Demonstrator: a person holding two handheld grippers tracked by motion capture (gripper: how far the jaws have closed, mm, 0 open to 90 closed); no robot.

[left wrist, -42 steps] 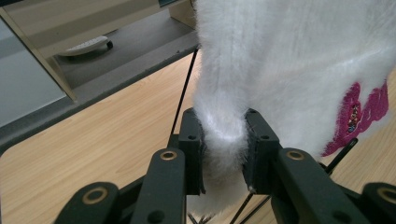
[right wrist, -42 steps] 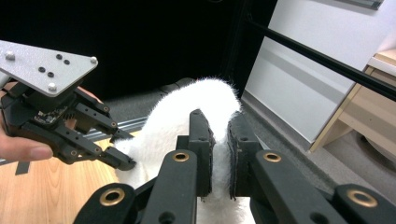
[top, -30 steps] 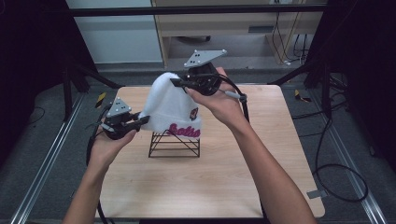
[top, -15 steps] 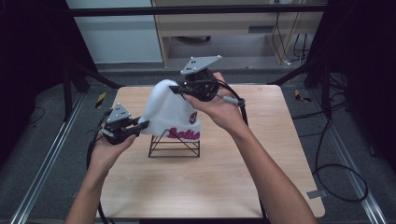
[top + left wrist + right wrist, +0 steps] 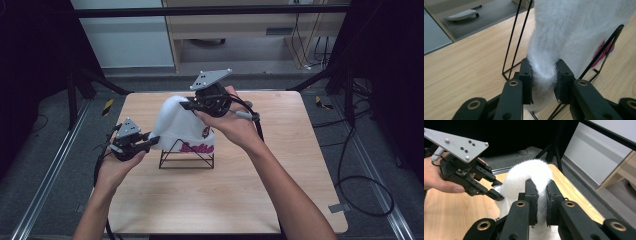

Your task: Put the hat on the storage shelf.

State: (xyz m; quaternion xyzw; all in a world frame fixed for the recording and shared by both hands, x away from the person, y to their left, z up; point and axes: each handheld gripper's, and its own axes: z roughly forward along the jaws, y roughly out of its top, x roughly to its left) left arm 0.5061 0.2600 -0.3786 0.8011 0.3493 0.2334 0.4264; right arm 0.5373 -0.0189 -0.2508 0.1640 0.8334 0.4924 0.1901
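Now the left gripper (image 5: 150,142), near the table's (image 5: 280,200) left edge, is clamped on the lower left edge of a white fluffy hat (image 5: 172,125), its pads pinching a fold of the fabric. That hat drapes over a black wire stand (image 5: 186,159) toward the table's far-left part. Further right, the right gripper (image 5: 186,106) pinches the hat's top.

Pink lettering on the white hat (image 5: 182,131) is too blurred to read.

One white hat (image 5: 177,125), one wire stand (image 5: 187,156), two grippers.
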